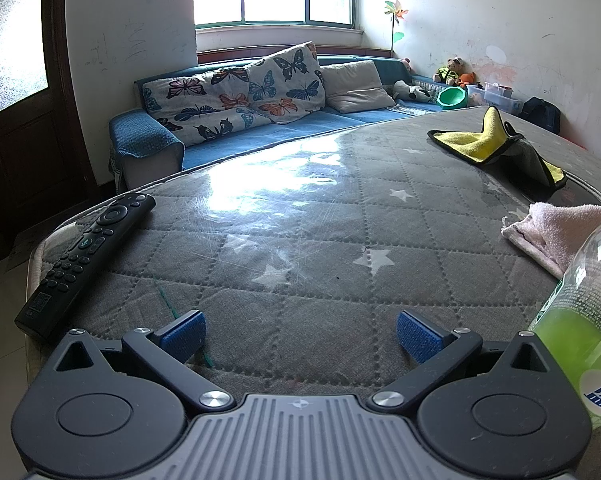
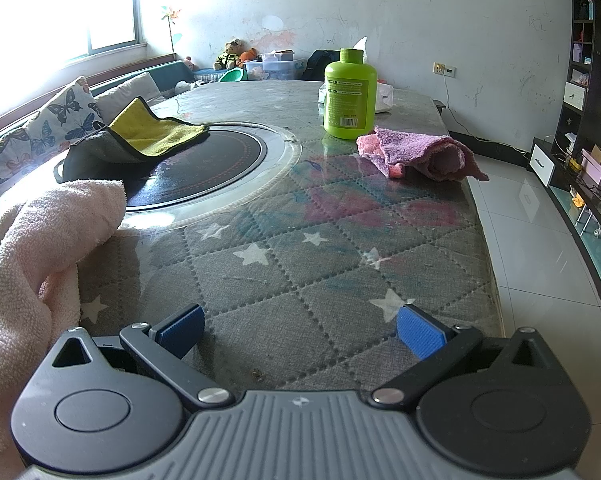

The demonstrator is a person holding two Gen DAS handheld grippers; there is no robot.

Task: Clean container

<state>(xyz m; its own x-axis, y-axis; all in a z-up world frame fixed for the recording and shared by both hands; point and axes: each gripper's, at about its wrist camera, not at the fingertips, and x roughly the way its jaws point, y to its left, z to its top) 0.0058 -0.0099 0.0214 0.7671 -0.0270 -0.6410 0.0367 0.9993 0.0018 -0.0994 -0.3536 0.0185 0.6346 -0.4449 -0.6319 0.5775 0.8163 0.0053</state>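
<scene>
A clear bottle with green liquid (image 1: 580, 312) stands close at the right edge of the left wrist view, just right of my open, empty left gripper (image 1: 300, 336). A pale pink towel (image 1: 556, 236) lies beyond it and shows at the left in the right wrist view (image 2: 40, 248). A green bottle with a green cap (image 2: 349, 94) stands far across the table. My right gripper (image 2: 300, 334) is open and empty above the grey starred tablecloth (image 2: 300, 264).
A yellow and grey cloth (image 2: 140, 136) lies on a round black cooktop (image 2: 204, 168) set in the table. A pink-purple towel (image 2: 420, 152) lies near the green bottle. A black remote (image 1: 88, 256) lies at the table's left edge. A blue sofa (image 1: 260, 120) stands behind.
</scene>
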